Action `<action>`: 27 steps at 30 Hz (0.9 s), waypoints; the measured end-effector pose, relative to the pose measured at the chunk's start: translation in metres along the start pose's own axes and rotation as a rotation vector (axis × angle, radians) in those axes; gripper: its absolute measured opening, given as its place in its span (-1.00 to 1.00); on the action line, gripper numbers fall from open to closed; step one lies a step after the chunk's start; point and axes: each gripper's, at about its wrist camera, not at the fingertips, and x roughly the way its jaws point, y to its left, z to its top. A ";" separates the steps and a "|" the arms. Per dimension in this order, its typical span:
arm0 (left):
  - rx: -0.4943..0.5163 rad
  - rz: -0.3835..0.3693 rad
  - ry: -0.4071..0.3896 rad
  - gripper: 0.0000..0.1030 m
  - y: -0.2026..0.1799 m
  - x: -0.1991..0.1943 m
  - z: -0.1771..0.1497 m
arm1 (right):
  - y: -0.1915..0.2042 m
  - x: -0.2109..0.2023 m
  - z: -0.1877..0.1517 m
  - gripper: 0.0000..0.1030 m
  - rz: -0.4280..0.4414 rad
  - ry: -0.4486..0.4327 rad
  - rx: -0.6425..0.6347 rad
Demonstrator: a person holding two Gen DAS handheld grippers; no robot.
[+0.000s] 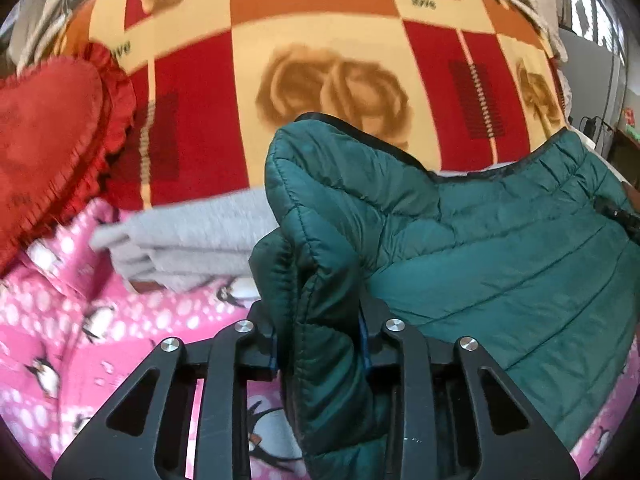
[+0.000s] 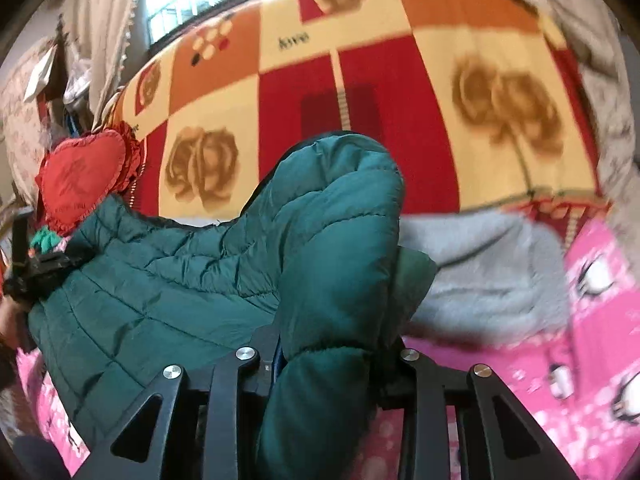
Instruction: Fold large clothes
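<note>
**Both claws gripping a green quilted jacket over the bed**

The left claw (image 1: 320, 344) is pinching a thick fold of the green quilted jacket (image 1: 500, 248); its jaws are standing narrowly apart with the padded fabric bunched between them and pressing against both pads. The fold is rising out of the claw and curling over at the top, its dark edge trim showing, while the rest of the jacket is spreading away to the right of that view.

The right claw (image 2: 332, 356) is likewise clamping a puffy roll of the same jacket (image 2: 160, 280), jaws nearly together with the fabric squeezed between them. From here the jacket is stretching away to the left, where the other claw is showing at the frame's edge, gripping the far side of the garment.

Between the two claws the jacket is hanging in a sagging span, lifted partly clear of the bedding. Beneath it a pink penguin-print blanket (image 1: 100, 320) is covering the near part of the bed. Just beyond the jacket a folded grey garment (image 1: 192, 244) is lying on that blanket. Farther out, a red, orange and cream blanket with brown roses (image 1: 332, 88) is covering the rest of the bed, and a red heart-shaped cushion (image 1: 48, 128) with a ruffled edge is resting at its side.
</note>
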 end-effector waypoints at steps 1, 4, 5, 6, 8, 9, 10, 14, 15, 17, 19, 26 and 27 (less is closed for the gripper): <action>0.007 0.003 -0.011 -0.50 -0.001 -0.006 0.003 | 0.002 -0.005 0.003 -0.43 -0.009 -0.013 -0.012; 0.006 0.015 -0.063 -0.53 -0.005 -0.032 0.012 | 0.008 -0.025 0.012 -0.44 -0.031 -0.073 -0.029; 0.002 0.015 -0.076 -0.54 -0.006 -0.038 0.015 | 0.010 -0.035 0.017 -0.45 -0.044 -0.100 -0.030; -0.005 0.012 -0.096 -0.55 -0.008 -0.048 0.018 | 0.013 -0.041 0.021 -0.45 -0.053 -0.119 -0.034; -0.024 0.004 -0.143 -0.55 -0.011 -0.070 0.024 | 0.018 -0.060 0.027 -0.46 -0.066 -0.160 -0.044; -0.034 -0.001 -0.159 -0.56 -0.011 -0.079 0.027 | 0.021 -0.071 0.029 -0.46 -0.070 -0.181 -0.047; -0.044 -0.007 -0.176 -0.56 -0.010 -0.089 0.028 | 0.024 -0.081 0.031 -0.46 -0.077 -0.202 -0.051; -0.082 -0.040 -0.227 -0.56 -0.012 -0.136 0.033 | 0.038 -0.130 0.032 -0.46 -0.073 -0.280 -0.075; -0.086 -0.045 -0.235 -0.56 -0.013 -0.149 0.033 | 0.041 -0.138 0.029 -0.46 -0.071 -0.291 -0.077; -0.090 -0.058 -0.250 -0.55 -0.016 -0.177 0.029 | 0.047 -0.156 0.023 -0.46 -0.063 -0.311 -0.086; -0.097 -0.068 -0.253 -0.55 -0.018 -0.197 0.022 | 0.054 -0.173 0.014 -0.46 -0.051 -0.326 -0.099; -0.102 -0.084 -0.206 -0.55 -0.035 -0.231 -0.025 | 0.058 -0.183 -0.020 -0.46 -0.012 -0.271 -0.131; -0.104 -0.081 -0.194 -0.55 -0.036 -0.227 -0.032 | 0.058 -0.178 -0.024 -0.46 -0.010 -0.251 -0.140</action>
